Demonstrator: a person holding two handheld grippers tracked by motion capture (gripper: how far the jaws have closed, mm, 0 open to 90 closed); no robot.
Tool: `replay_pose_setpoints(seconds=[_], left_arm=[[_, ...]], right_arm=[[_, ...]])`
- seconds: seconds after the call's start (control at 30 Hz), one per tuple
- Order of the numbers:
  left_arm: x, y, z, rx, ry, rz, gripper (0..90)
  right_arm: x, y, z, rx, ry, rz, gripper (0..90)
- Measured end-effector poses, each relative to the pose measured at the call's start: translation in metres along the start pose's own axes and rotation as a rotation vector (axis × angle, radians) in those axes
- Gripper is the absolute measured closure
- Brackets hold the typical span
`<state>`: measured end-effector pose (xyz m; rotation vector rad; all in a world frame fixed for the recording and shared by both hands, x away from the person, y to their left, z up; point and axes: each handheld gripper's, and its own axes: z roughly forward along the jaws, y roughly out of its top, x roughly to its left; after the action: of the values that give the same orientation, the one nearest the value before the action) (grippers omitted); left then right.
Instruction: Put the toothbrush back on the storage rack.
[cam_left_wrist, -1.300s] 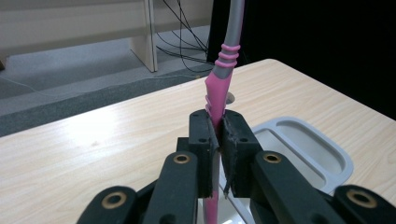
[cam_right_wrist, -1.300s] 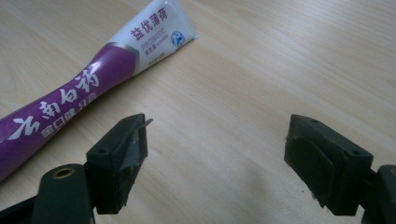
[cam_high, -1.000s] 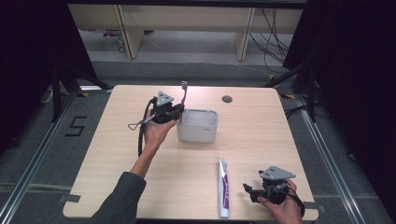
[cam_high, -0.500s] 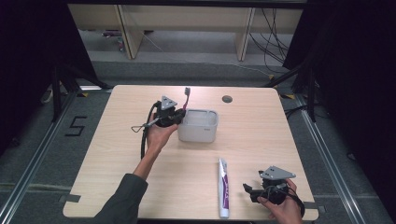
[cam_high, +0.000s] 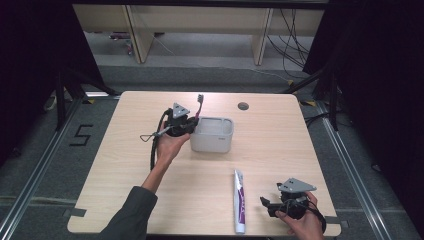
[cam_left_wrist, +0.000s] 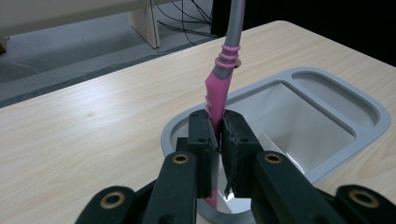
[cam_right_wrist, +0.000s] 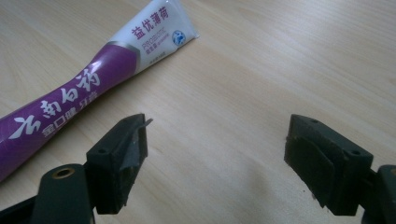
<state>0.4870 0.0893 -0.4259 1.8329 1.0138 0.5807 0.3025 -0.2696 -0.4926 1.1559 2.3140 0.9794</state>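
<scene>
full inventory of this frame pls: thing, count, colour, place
Pink-and-grey plastic toothbrush: 1, upright, clamped in left gripper above the tray's near-left corner.
Grey rectangular plastic tray: 1, table centre.
Purple-and-white toothpaste tube: 1, lying flat near front edge, left of right gripper.
Light wooden table: 1, with a dark round hole near far edge.
Left gripper: black, shut on toothbrush handle.
Right gripper: black, open, low over table at front right.

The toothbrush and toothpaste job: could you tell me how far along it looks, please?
Nothing lies in the grey tray yet. In hand: the left gripper is clamped on the pink toothbrush handle, holding it upright over the tray's near rim, head up. Left, probably: lowering and releasing it, then the toothpaste tube, which lies flat on the table beside the open right gripper, untouched.
</scene>
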Motion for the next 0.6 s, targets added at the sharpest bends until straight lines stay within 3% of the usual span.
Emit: replay_pose_setpoints(seconds=[0.2, 0.27, 0.33, 0.37, 0.47, 0.53, 0.57, 0.6], left_arm=[[-0.0006, -0.001, 0.0015, 0.02, 0.002, 0.017, 81.5], [-0.0018, -0.0013, 0.0025, 0.019, 0.003, 0.011, 80.9], [-0.0015, -0.0012, 0.002, 0.029, 0.004, 0.022, 79.4], [-0.0015, -0.0008, 0.0016, 0.025, 0.008, 0.021, 79.1], [-0.0015, -0.0005, 0.0011, 0.027, 0.009, 0.021, 78.6], [-0.0005, -0.0003, -0.0004, 0.031, 0.012, 0.016, 77.7], [-0.0005, -0.0003, -0.0004, 0.031, 0.012, 0.016, 77.0], [0.0001, -0.0003, -0.0011, 0.031, 0.014, 0.015, 77.0]], right_arm=[[-0.0001, 0.0, 0.0, -0.002, 0.001, -0.003, 22.1], [0.0014, 0.0001, -0.0008, 0.014, 0.005, 0.027, 22.1], [0.0013, 0.0001, -0.0009, 0.012, 0.005, 0.024, 22.1], [-0.0001, -0.0001, -0.0001, 0.0, 0.002, -0.001, 22.1], [0.0004, 0.0002, -0.0005, 0.008, 0.006, 0.013, 22.1], [-0.0021, 0.0003, 0.0, -0.005, -0.004, -0.027, 22.1], [0.0006, -0.0002, -0.0001, 0.003, 0.002, 0.009, 22.1], [0.0006, -0.0002, -0.0001, 0.003, 0.002, 0.009, 22.1]])
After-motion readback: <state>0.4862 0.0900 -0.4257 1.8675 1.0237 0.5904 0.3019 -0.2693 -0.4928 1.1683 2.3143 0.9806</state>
